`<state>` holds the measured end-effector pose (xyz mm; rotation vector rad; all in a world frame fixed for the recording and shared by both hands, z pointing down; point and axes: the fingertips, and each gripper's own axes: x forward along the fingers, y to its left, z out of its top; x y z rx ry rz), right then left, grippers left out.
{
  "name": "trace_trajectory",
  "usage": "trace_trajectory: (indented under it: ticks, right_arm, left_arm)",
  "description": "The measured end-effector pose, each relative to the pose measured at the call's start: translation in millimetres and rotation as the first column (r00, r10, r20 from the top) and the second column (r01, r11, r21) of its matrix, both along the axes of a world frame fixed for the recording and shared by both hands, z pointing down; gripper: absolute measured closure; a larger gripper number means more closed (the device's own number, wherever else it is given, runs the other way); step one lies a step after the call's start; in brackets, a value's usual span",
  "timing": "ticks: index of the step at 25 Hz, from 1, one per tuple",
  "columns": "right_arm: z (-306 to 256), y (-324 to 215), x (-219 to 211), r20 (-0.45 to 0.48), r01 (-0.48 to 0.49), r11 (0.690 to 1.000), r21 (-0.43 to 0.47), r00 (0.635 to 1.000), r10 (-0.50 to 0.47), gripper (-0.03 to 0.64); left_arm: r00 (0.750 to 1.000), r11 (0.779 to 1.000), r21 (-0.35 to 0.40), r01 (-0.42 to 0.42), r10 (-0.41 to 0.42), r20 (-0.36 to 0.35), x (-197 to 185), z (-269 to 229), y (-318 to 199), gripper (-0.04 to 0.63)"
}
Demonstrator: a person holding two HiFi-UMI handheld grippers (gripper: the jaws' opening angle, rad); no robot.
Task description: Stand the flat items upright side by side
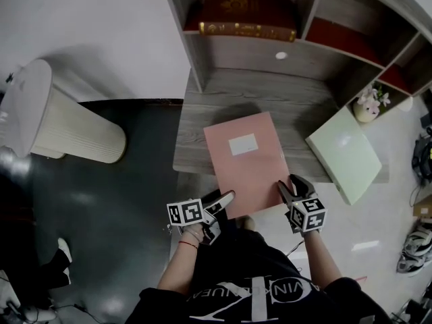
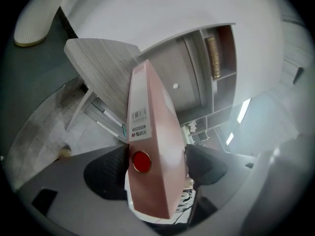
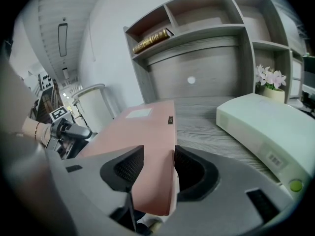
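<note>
On the grey desk (image 1: 270, 93), the left gripper (image 2: 157, 162) has its jaws spread wide astride the pink file box (image 1: 246, 164), while the right gripper (image 3: 158, 163) pinches its near corner.

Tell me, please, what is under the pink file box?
The pink file box lies on the grey desk; its near end juts past the desk's edge. Anything between box and desk is covered.
</note>
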<state>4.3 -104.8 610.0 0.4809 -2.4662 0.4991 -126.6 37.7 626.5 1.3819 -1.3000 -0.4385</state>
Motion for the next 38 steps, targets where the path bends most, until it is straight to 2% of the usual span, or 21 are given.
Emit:
trace_trajectory:
  ticks: [4,10,15,20,23,27,31,38]
  right_arm:
    - [0.7,0.1,-0.1,-0.002,-0.001,1.0,-0.005,1.0,0.001,0.419]
    - [1.3,-0.6,-1.5,-0.007,-0.004,1.0,-0.006,1.0,0.004,0.416]
    - [1.3,-1.5,-1.6,-0.014,0.0,1.0,-0.007,1.0,0.0,0.414]
    - [2.3,-6.0,-5.1,-0.017,0.009,0.998,-0.063,1.0,-0.01,0.41]
    - [4.8,-13.3,-13.3,-0.012,0.021,0.992,-0.126,1.0,-0.022,0.384]
    - [8.6,-16.9,-29.7,-0.015,0.071,0.983,-0.169,0.997,-0.075,0.348]
    - [10.0,-15.0,-40.6,0.003,0.097,0.97,-0.223,0.995,-0.099,0.36]
    - [4.4,-6.7,-46.4,0.032,0.094,0.966,-0.241,0.996,-0.089,0.365]
  left_arm:
    - [1.0,1.0,-0.011,-0.022,0.022,0.013,-12.2,9.3,-16.5,0.236]
    - [0.996,1.0,-0.004,-0.015,0.015,-0.09,-19.0,22.4,-30.7,0.235]
    - [0.992,0.999,0.0,-0.033,0.033,-0.119,-16.7,24.2,-37.3,0.241]
    - [0.991,1.0,-0.009,-0.023,0.022,-0.129,-16.7,23.7,-34.7,0.256]
    - [0.991,1.0,-0.013,-0.004,0.002,-0.131,-17.5,23.8,-32.3,0.259]
    - [0.992,1.0,-0.017,0.011,-0.013,-0.122,-20.6,23.6,-27.6,0.261]
    - [0.995,1.0,-0.009,0.027,-0.027,-0.091,-26.8,17.8,-26.0,0.264]
    - [0.999,0.999,0.04,0.021,-0.023,0.041,-39.8,-6.4,-23.6,0.272]
